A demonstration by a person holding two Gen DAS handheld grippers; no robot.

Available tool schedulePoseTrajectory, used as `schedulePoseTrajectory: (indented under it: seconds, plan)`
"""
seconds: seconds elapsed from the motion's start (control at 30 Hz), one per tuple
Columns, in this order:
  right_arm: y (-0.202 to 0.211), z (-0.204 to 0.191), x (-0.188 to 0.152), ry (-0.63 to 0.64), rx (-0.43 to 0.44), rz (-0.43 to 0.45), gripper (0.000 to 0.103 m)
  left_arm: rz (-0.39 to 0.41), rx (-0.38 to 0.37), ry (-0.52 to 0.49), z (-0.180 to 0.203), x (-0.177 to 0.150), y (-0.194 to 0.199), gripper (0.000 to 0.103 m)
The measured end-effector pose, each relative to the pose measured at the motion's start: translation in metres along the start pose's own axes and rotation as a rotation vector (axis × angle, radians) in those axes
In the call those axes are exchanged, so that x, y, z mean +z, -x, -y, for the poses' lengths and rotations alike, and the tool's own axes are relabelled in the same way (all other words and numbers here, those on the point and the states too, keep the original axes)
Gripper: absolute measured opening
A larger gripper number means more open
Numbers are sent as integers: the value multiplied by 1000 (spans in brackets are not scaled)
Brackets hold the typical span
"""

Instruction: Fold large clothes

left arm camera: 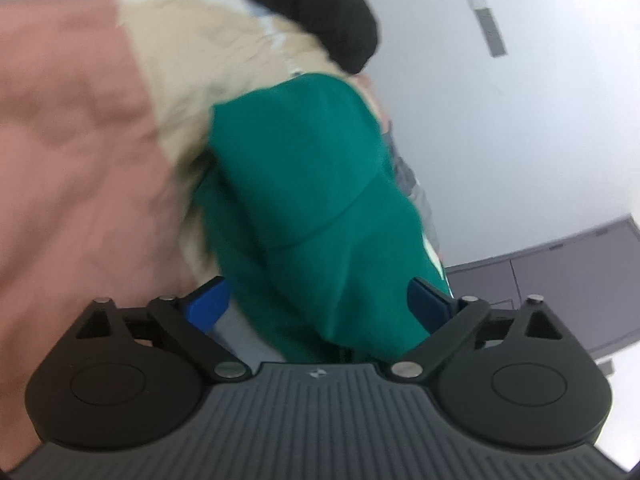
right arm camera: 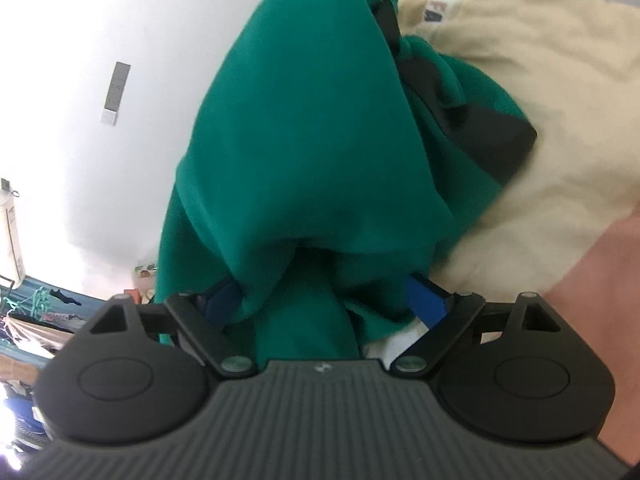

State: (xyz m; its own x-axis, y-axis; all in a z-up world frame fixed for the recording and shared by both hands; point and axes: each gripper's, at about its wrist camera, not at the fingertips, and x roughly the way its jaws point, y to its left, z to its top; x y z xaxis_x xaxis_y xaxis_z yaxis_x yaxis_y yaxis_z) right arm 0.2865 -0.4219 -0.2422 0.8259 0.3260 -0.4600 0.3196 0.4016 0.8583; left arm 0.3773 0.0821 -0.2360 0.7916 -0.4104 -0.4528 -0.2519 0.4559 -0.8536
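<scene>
The green sweatshirt (right arm camera: 312, 128) is lying in a rumpled heap on top of a cream blanket (right arm camera: 540, 92), with a pink cover (left arm camera: 68, 140) spreading beside that; the bed or counter beneath them is not showing. In the right wrist view the cloth is bunching up into a peak and draping down between the blue pads, and a black band (right arm camera: 504, 140), probably a cuff or hem, is sticking out at one side. It is looking like thick, soft knit: limp, fairly light for its bulk, not fragile, and likely to be sagging and sliding out of shape wherever it is not being supported.

The left tongs (left arm camera: 320, 300) are standing wide, with green cloth lying loosely between the pads but neither pad pressing on it. The right tongs (right arm camera: 324, 296) are also standing wide; cloth is spilling across the gap and brushing the left-hand pad, yet no pinch is showing, so it appears to be resting there, not gripped.

For a fold, a seam, the hem band or a shoulder edge is seeming the best place to be taking hold, since a doubled, firmer edge is giving the pads something to bite. Grabbing the loose middle would probably be gathering several layers at once. A black garment (left arm camera: 332, 12) is lying beyond the heap, against a pale wall (left arm camera: 520, 120).
</scene>
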Motion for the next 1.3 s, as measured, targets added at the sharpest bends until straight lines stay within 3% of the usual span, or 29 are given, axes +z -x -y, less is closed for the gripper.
schedulePoseTrajectory:
  seconds: [0.2,0.37,0.53,0.57,0.67,0.77,0.83,0.97,1.13,1.2,1.3]
  plan:
    - [19,-2,3,-17,62,61,91,13,-37,98,-14,9,-21,99]
    - [40,3,17,-71,56,148,92,26,19,67,-10,8,-37,97]
    - [32,0,31,-22,-42,189,91,39,26,71,-12,7,-34,92]
    - [27,-3,33,16,-70,189,86,39,25,76,-13,6,-33,90]
    - [19,-10,39,98,-129,192,47,46,17,85,-15,8,-33,87]
    - [28,-16,37,166,-128,206,28,46,16,81,-16,9,-33,83]
    - [40,-23,34,215,-116,235,26,45,11,87,-17,10,-32,81]
    - [47,-23,29,284,-160,272,25,39,5,90,-19,11,-27,79]
    - [27,0,25,251,-239,225,25,36,29,51,-15,11,-32,78]
    - [27,2,20,242,-231,231,29,35,38,40,-14,12,-35,77]
    - [33,1,13,209,-199,216,47,39,37,39,-14,15,-40,73]
